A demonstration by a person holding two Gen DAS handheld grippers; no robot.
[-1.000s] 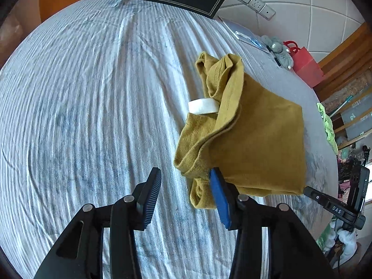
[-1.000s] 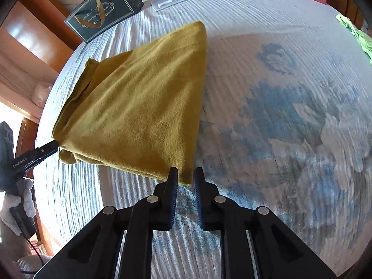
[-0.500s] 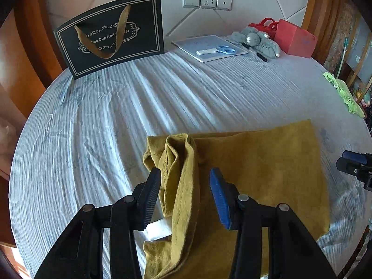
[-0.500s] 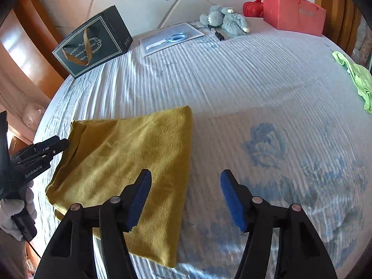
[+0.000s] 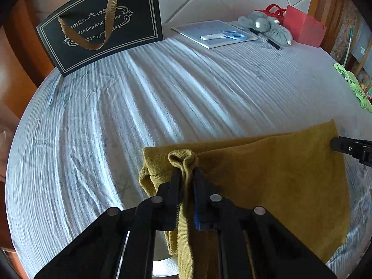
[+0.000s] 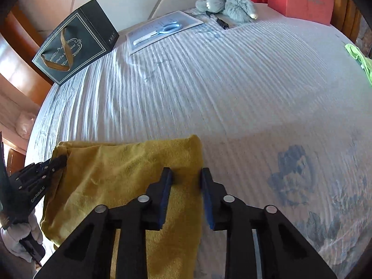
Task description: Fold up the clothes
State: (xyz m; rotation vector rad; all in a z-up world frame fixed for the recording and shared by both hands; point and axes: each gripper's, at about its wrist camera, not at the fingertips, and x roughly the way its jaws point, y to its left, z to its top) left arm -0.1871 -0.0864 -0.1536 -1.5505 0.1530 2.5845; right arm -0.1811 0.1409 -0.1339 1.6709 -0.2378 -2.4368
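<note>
A mustard-yellow garment (image 5: 279,174) lies partly folded on the striped bed sheet (image 5: 162,93). My left gripper (image 5: 186,172) is shut on a bunched ribbed fold at its left end, and the fold sticks up past the tips. In the right wrist view the garment (image 6: 116,174) fills the lower left. My right gripper (image 6: 186,174) straddles its right edge, jaws closing, with a gap still showing and flat cloth between them. The left gripper (image 6: 58,160) shows at the cloth's far left corner, and the right gripper (image 5: 334,144) reaches in at the right.
At the back stand a black gift bag (image 5: 100,28), a sheet of paper with scissors (image 5: 216,34), a grey plush toy (image 5: 267,28) and a red bag (image 5: 304,30). A green garment (image 5: 353,88) lies at the right edge. A gloved hand (image 6: 14,239) holds the left tool.
The left jaws went from wide open beside the cloth to closed on its bunched fold. The right jaws let go, opened wide, then narrowed over the garment's right edge.
</note>
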